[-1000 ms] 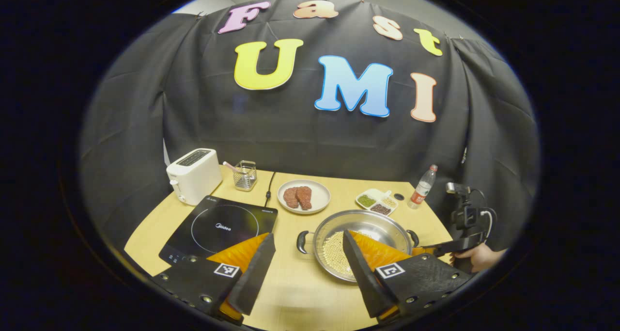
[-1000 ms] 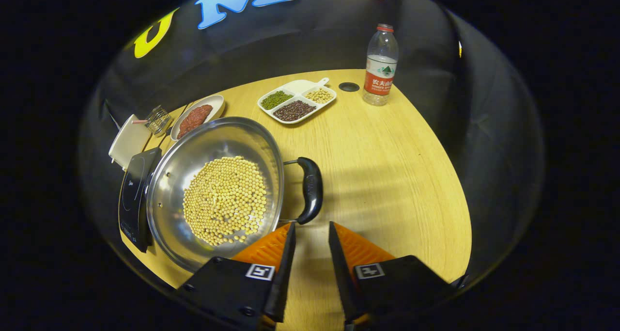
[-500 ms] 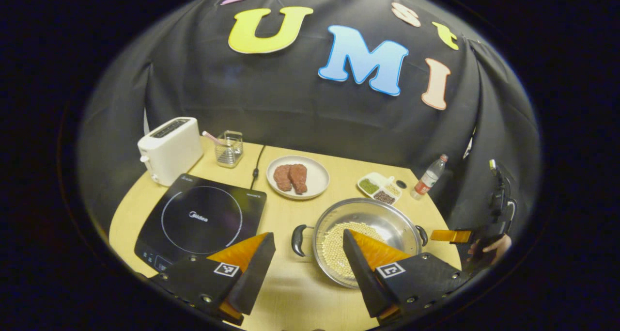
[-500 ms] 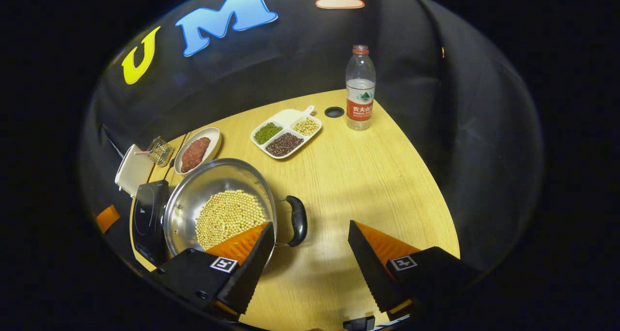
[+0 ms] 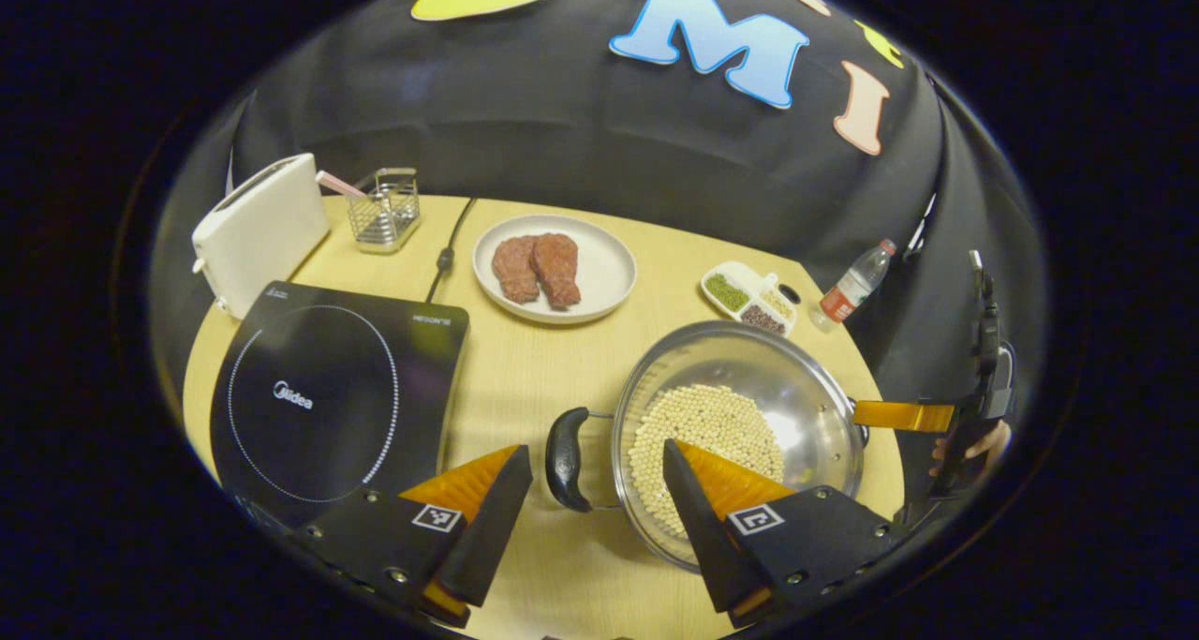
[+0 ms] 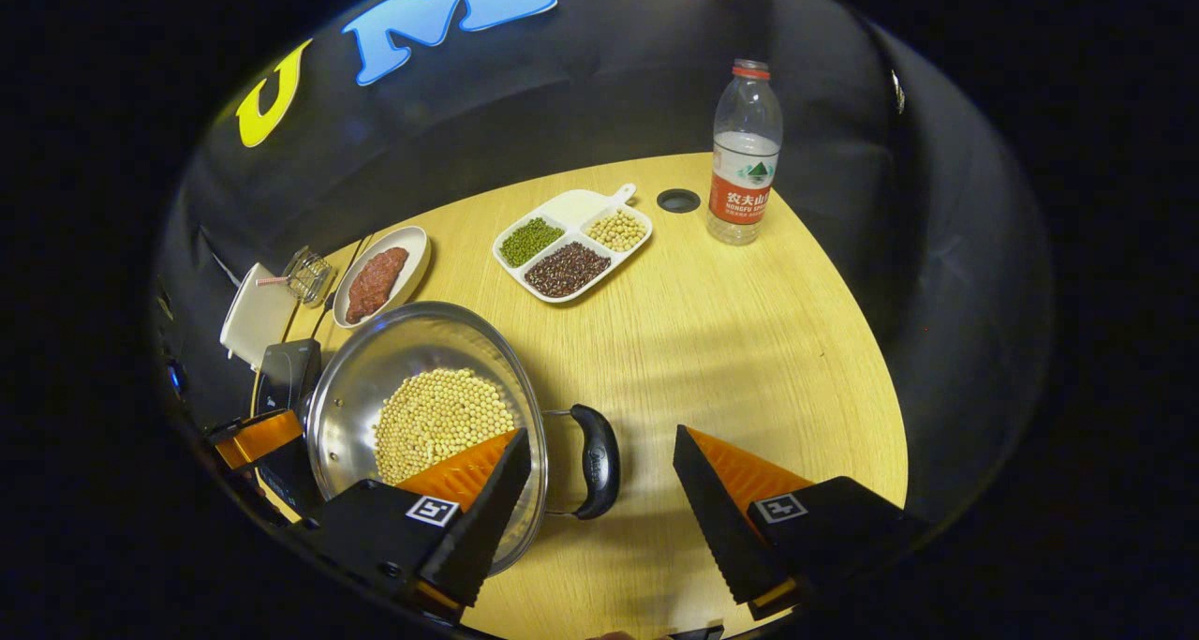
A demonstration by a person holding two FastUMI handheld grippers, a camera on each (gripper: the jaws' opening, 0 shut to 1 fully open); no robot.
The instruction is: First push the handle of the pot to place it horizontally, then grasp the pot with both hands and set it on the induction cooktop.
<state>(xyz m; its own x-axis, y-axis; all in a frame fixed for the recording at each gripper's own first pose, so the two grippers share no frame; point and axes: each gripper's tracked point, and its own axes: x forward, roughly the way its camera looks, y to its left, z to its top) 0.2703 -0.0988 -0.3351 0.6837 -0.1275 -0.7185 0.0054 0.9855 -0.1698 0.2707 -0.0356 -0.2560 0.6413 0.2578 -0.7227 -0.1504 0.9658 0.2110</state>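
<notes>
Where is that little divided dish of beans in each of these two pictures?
Left gripper view: the divided dish sits far right on the table, behind the pot, beside the water bottle.
Right gripper view: the divided dish sits upper centre, behind the pot, left of the water bottle.
Shared landmark: the water bottle.

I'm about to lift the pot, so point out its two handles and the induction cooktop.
left handle [image 5: 566,459], left gripper view, on its grip.
right handle [image 6: 597,460], right gripper view, on its grip.
induction cooktop [image 5: 318,396], left gripper view, inside its ring.
</notes>
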